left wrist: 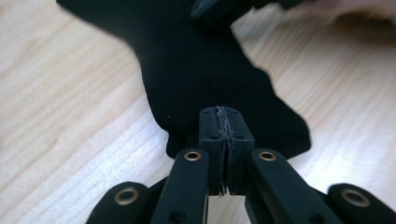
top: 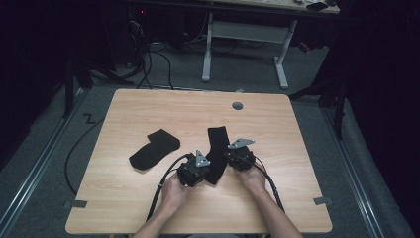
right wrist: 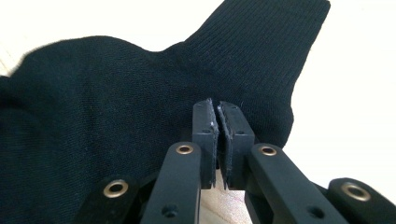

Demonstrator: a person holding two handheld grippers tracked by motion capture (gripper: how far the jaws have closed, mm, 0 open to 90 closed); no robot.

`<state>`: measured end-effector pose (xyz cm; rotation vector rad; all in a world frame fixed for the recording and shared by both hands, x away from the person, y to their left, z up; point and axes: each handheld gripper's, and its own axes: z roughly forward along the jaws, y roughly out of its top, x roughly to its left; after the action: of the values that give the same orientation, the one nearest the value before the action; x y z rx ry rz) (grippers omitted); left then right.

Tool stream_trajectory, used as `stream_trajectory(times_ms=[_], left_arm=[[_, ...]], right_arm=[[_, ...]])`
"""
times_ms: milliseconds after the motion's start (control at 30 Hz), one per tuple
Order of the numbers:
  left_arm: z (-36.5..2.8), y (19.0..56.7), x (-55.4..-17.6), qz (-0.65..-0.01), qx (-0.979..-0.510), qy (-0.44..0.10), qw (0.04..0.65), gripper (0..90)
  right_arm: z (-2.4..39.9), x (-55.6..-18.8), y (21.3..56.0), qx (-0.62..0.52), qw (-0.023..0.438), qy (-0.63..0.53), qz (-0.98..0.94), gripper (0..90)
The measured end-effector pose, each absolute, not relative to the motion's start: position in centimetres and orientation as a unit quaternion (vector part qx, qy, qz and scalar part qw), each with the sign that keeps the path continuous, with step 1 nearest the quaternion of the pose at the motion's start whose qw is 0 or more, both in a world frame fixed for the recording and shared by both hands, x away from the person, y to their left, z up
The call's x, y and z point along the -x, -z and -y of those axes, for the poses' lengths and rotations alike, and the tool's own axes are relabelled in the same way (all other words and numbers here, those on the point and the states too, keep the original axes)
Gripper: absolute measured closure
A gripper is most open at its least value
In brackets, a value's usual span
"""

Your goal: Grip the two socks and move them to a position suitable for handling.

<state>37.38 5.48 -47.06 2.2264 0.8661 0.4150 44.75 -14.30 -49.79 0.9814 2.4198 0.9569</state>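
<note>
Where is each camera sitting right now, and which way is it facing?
High view: above the near edge, facing forward and down on the table; both forearms show.
Left gripper view: on the left gripper, facing along shut jaws at the sock.
Right gripper view: on the right gripper, jaws shut.
All share that sock.

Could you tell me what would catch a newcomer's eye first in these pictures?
Probably the black sock lying near the middle of the pale wooden table, flanked by the left tongs and right tongs, both with jaws shut at its edges. A second black sock lies apart, to the left.
</note>
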Motion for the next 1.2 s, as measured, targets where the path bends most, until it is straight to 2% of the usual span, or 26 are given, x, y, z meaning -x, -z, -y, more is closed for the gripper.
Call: stream_trajectory(times_ms=[233, 467, 667, 933, 1033, 1200], left_arm=[[-5.1, 45.2, -38.6, -0.337, -0.852, -0.132, 0.380, 88.7], [-3.8, 48.0, -40.8, -0.365, -0.862, -0.109, 0.334, 86.5], [-4.7, 47.9, -39.1, -0.359, -0.861, -0.115, 0.343, 73.2], [-5.5, 48.8, -37.1, -0.344, -0.874, -0.092, 0.332, 71.6], [-5.4, 48.4, -36.8, -0.343, -0.864, -0.112, 0.351, 71.0], [-5.6, 48.6, -38.0, -0.367, -0.843, -0.146, 0.365, 63.8]], right_arm=[[14.2, -44.7, 49.8, -0.343, 0.184, -0.338, -0.857, 86.4], [14.2, -44.7, 49.8, -0.344, 0.183, -0.338, -0.857, 86.4], [14.3, -44.7, 49.8, -0.342, 0.181, -0.338, -0.858, 85.4], [14.3, -44.8, 49.6, -0.349, 0.171, -0.335, -0.858, 81.3], [14.2, -44.6, 49.5, -0.348, 0.170, -0.330, -0.861, 80.5], [14.0, -44.5, 49.1, -0.358, 0.170, -0.345, -0.851, 73.8]])
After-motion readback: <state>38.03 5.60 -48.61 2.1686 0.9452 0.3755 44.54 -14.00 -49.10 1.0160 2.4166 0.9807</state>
